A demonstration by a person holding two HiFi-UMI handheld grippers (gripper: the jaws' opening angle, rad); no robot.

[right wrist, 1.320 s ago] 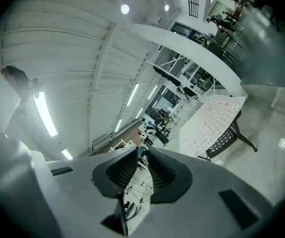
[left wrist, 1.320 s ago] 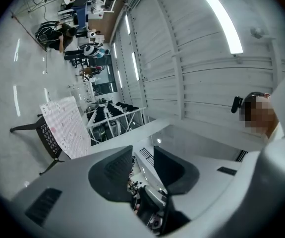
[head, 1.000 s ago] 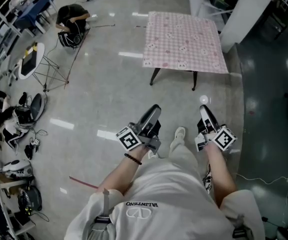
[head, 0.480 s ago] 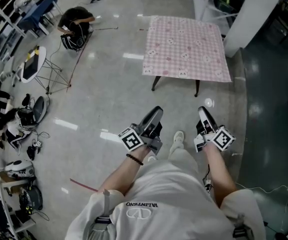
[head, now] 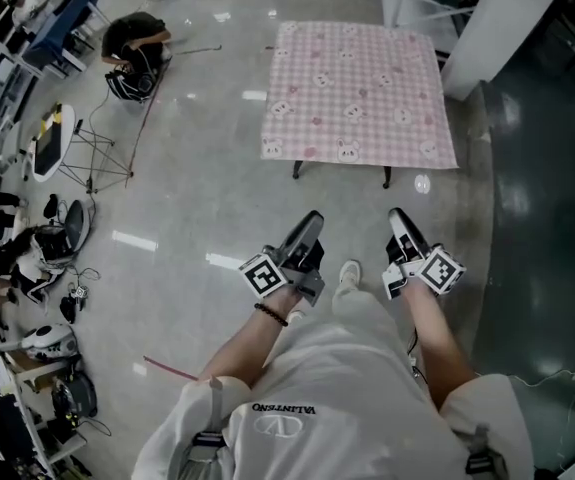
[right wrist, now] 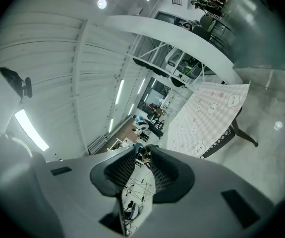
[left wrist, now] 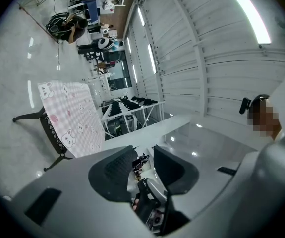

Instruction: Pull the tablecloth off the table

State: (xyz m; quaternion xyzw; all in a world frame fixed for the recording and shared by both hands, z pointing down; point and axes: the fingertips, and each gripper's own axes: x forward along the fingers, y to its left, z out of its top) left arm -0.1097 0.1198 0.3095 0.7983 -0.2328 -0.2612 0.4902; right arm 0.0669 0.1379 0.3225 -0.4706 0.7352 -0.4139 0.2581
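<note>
Head view: glossy pale grey floor bearing strip-light reflections; darker floor at 3 o'clock; white column at 1 o'clock; folding stand at 10 o'clock; cluttered shelving at 8 o'clock. Left gripper view: ribbed white panelling with a lit strip lamp.

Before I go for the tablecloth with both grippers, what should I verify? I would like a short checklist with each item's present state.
1. Left gripper open, nothing between its jaws: ok.
2. Right gripper, jaws have just been opening, nothing between them: ok.
3. Tablecloth spread flat over the table: ok.
4. Tablecloth's near edge reached: not ok, both grippers short of it.
5. Tablecloth free of clips or ties: cannot tell.
</note>
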